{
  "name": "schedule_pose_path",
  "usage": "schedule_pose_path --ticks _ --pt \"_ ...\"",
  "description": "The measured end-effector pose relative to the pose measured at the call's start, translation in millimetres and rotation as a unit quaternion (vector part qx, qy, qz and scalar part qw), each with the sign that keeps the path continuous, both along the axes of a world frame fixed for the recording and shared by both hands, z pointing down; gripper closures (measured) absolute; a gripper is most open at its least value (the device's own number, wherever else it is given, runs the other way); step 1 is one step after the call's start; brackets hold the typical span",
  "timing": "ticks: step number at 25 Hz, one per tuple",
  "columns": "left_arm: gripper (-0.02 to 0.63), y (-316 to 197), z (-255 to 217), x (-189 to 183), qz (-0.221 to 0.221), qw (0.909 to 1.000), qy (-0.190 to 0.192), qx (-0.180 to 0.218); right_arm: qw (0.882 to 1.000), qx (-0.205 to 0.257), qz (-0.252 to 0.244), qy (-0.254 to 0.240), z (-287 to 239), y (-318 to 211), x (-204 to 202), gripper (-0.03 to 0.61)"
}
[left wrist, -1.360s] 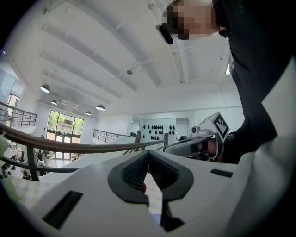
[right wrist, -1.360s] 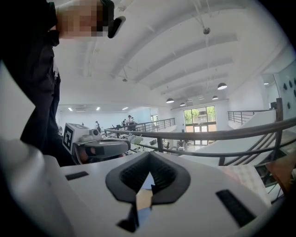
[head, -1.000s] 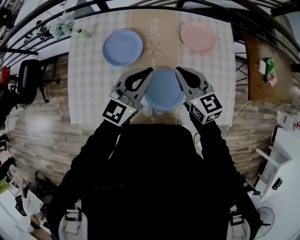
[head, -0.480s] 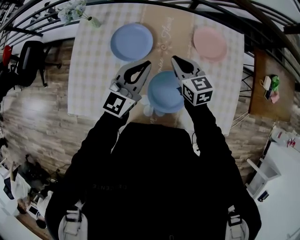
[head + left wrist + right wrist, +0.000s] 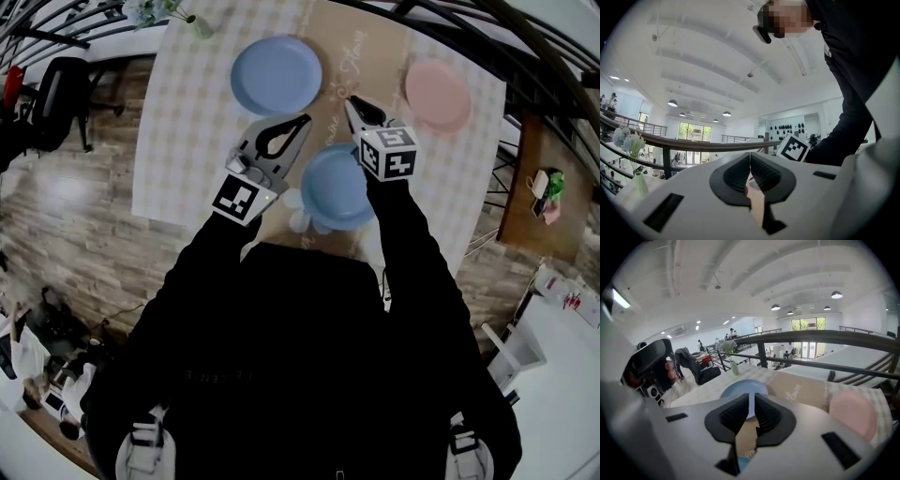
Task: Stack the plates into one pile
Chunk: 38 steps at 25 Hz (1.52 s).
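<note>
The right claw (image 5: 352, 103) stands only a slit open. Its jaws have just been opening, and nothing is between them. It tips downward over the tan runner (image 5: 375, 56), just past the far rim of the near blue plate (image 5: 333, 187). The left claw (image 5: 302, 123) has its jaws closed tip to tip on nothing. It hovers just left of that same plate and points toward the far side.

There are three plates, two blue and one pink. The near blue plate lies on the runner, in the middle by the near edge of the desk (image 5: 178, 141). The far blue plate (image 5: 276, 75) sits on the far left, on the pale checked cloth. The pink plate (image 5: 437, 94) lies on the far right. All three are well apart and none is stacked.

One vase of flowers (image 5: 169, 11) stands at the far left corner of the desk. Around the desk is a wood-plank floor (image 5: 75, 244), with one black chair (image 5: 56, 103) to the left. A smaller brown desk (image 5: 530, 178) with a few small items stands to the right. A dark railing (image 5: 811, 337) runs past the far side, under a white arched ceiling with round lamps.
</note>
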<state>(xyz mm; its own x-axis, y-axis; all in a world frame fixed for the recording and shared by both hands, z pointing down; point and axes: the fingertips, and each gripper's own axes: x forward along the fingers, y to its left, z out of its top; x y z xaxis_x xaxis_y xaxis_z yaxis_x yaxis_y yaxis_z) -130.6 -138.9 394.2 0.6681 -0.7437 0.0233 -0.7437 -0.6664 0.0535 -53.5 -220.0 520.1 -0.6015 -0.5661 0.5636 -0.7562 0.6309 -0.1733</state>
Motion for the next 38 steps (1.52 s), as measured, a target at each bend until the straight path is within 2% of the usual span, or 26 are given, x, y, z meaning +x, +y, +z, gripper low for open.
schedule_pose_path --ticks 5,9,14,20,29,38 --pt "0.594 -10 13 -7 -0.006 0.9999 0.003 -0.008 0.998 -0.059 -0.002 0.006 35 -22 -17 0.503" --pt "0.594 -19 23 -17 -0.014 0.9997 0.011 -0.018 0.995 -0.102 -0.003 0.019 59 -41 -32 0.447" --pt "0.594 -31 34 -24 -0.017 0.9995 0.011 -0.025 0.983 -0.181 -0.002 0.031 95 -53 -45 0.386" --pt "0.594 -39 43 -29 -0.019 0.9991 0.015 -0.036 0.973 -0.229 0.019 0.031 130 -68 -50 0.348" --pt "0.594 -52 63 -34 -0.019 0.9986 0.009 -0.048 0.961 -0.271 0.032 0.042 170 -76 -59 0.353" --pt "0.592 -54 72 -41 -0.024 0.9971 0.022 -0.069 0.949 -0.310 0.037 0.046 193 -77 -73 0.403"
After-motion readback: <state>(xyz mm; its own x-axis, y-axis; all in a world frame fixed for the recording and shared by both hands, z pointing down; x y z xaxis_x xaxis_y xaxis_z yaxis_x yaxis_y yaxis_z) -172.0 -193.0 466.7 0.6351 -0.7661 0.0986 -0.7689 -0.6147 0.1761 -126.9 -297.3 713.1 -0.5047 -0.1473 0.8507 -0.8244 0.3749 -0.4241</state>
